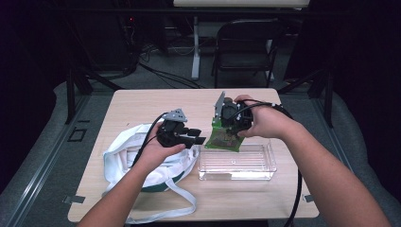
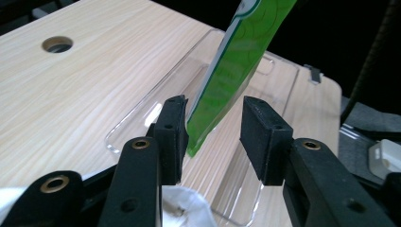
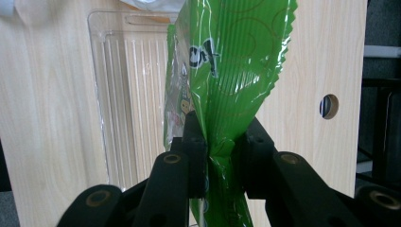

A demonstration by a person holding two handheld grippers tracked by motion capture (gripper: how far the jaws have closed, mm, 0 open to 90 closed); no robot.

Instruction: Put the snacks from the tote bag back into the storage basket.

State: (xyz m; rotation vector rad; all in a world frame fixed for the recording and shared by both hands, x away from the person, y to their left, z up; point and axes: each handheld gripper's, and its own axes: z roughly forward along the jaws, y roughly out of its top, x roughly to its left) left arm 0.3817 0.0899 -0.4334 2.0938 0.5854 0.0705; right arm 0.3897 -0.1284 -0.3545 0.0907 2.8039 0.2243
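A: At a pale wood-grain desk, a white cloth drawstring bag with a green base lies at the person's left, and a clear ribbed plastic tray sits just beside it to the right. What is in the air?

B: A glossy green foil snack packet, held over the tray's near-left corner. The right claw is clenched on it: in the right gripper view both jaws pinch the crinkled foil, and the packet's long axis runs straight away from them, its serrated end farthest off.

A: And the left claw?

B: Released, jaws spread. In the left gripper view the packet's lower corner hangs into the gap between them, close against the left jaw and well clear of the other. Whether it actually touches that jaw cannot be told.

A: So the next move turns on what?

B: Likely on that gap. The packet slants up and away from the left claw, edge-on to it, so the jaws already straddle the thin side. The left hand is the nearer free one; closing would catch only a corner, a slim hold on slick foil
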